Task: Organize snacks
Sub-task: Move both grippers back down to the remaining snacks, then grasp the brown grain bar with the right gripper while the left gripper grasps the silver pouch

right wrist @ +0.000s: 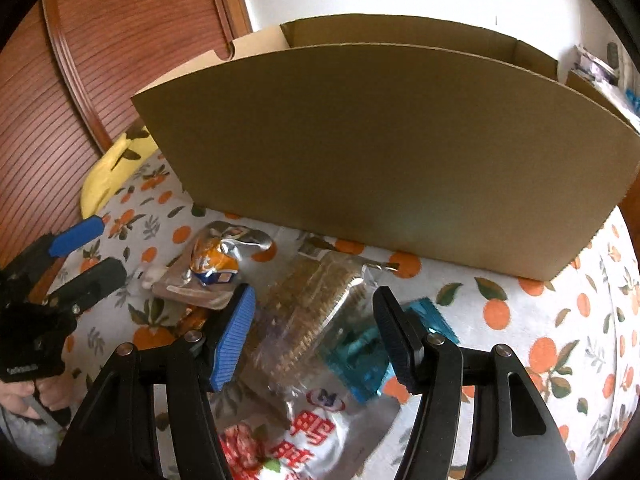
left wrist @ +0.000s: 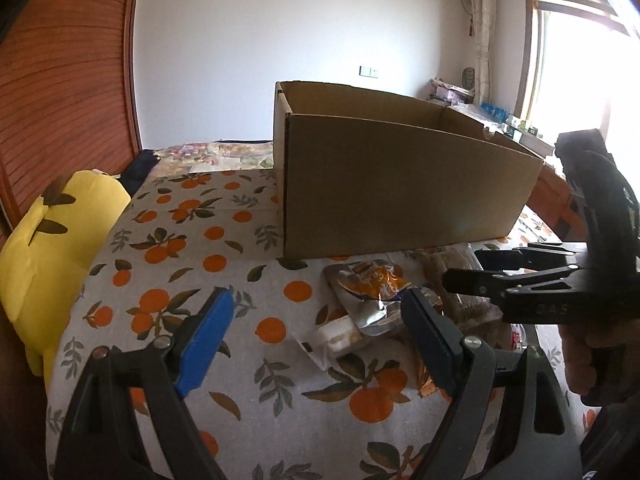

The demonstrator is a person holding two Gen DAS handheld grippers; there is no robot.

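An open cardboard box point(left wrist: 404, 184) stands on the orange-print cloth; it also fills the right wrist view point(right wrist: 392, 152). A pile of snacks lies in front of it: a silver-and-orange pouch point(left wrist: 372, 284) point(right wrist: 214, 264), a clear pack of brown biscuits point(right wrist: 308, 304), a teal packet point(right wrist: 360, 356) and a white-and-red bag point(right wrist: 304, 436). My left gripper point(left wrist: 316, 316) is open, just above the silver pouch. My right gripper point(right wrist: 314, 320) is open, its jaws on either side of the biscuit pack, apart from it. The right gripper also shows in the left wrist view point(left wrist: 472, 272).
A yellow plush toy point(left wrist: 52, 256) lies at the left edge of the cloth. A wooden slatted panel point(left wrist: 60, 80) stands behind it. A floral blanket point(left wrist: 216, 154) lies behind the box. A cluttered shelf and a window point(left wrist: 580, 64) are at the far right.
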